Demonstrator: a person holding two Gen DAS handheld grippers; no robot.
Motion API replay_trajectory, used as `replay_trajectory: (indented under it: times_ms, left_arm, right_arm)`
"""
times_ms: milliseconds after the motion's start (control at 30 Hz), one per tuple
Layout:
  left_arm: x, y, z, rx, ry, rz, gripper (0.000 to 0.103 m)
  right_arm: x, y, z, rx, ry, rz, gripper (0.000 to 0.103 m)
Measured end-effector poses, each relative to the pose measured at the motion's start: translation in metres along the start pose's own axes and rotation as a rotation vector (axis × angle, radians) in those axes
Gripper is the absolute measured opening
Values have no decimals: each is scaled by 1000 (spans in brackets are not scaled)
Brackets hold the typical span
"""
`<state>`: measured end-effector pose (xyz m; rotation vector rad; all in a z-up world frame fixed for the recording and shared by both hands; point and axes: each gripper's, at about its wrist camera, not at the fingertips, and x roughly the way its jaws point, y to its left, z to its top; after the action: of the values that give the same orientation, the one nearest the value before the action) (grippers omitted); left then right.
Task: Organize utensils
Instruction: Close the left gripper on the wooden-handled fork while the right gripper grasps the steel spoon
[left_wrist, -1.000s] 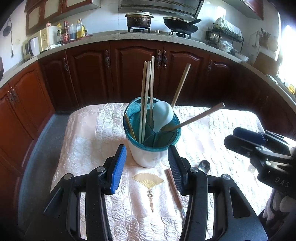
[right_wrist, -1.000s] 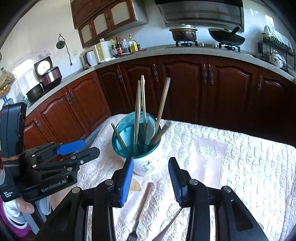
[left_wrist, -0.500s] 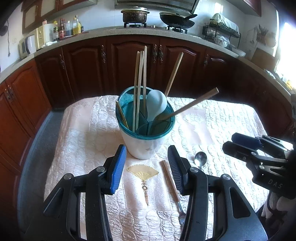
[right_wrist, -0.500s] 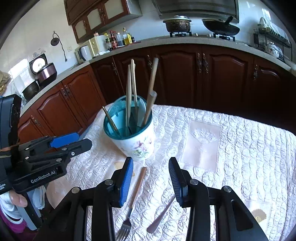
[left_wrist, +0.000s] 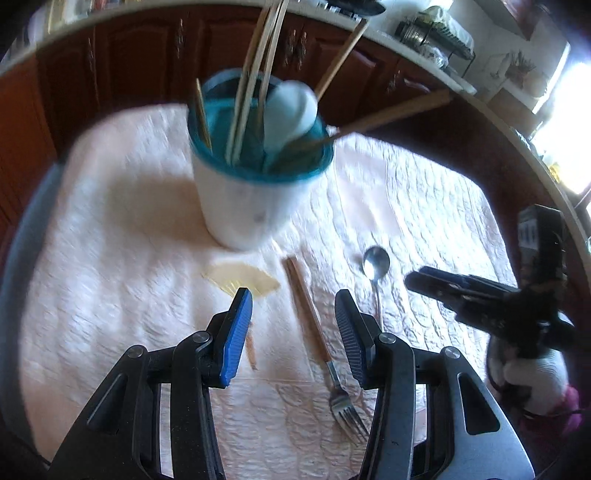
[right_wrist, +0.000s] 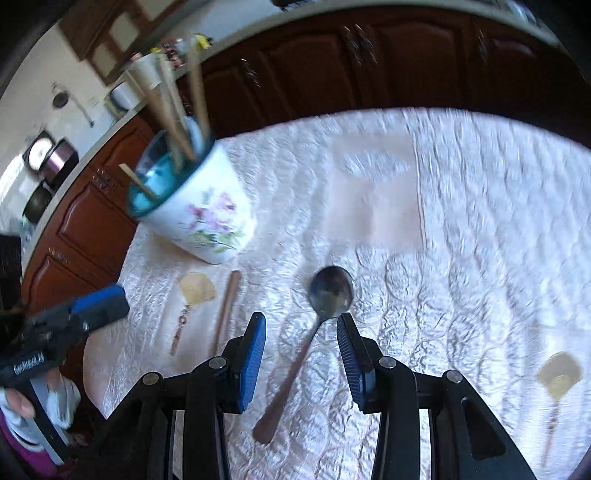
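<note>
A white flowered holder with a teal rim (left_wrist: 247, 199) stands on the quilted tablecloth (left_wrist: 110, 236) and holds chopsticks, a pale spoon and wooden handles; it also shows in the right wrist view (right_wrist: 199, 214). A wooden-handled fork (left_wrist: 317, 339) lies between my left gripper's fingers. My left gripper (left_wrist: 293, 325) is open above the fork. A metal spoon (right_wrist: 317, 321) lies on the cloth, also seen in the left wrist view (left_wrist: 376, 269). My right gripper (right_wrist: 301, 347) is open, straddling the spoon's handle just below the bowl.
Dark wooden cabinets (right_wrist: 369, 66) curve behind the table. Gold fan motifs (right_wrist: 195, 290) are stitched into the cloth near the holder and at the right (right_wrist: 559, 374). The fork handle (right_wrist: 227, 306) lies left of the spoon.
Both grippers have pulled back from the holder and tilted down toward the cloth. The fork and spoon now sit between the fingers. Both views are motion-blurred.
</note>
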<state>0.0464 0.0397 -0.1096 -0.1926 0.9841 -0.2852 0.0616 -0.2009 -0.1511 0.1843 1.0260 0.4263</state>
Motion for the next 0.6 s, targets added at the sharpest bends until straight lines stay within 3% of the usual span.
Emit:
replay_trajectory:
  times_ms: [133, 600]
  left_arm:
    - [23, 4, 0, -47, 46, -32, 46]
    - [92, -11, 18, -29, 118, 41, 46]
  right_arm:
    - [20, -19, 6, 20, 9, -1, 38]
    - [56, -39, 26, -68, 59, 85, 38]
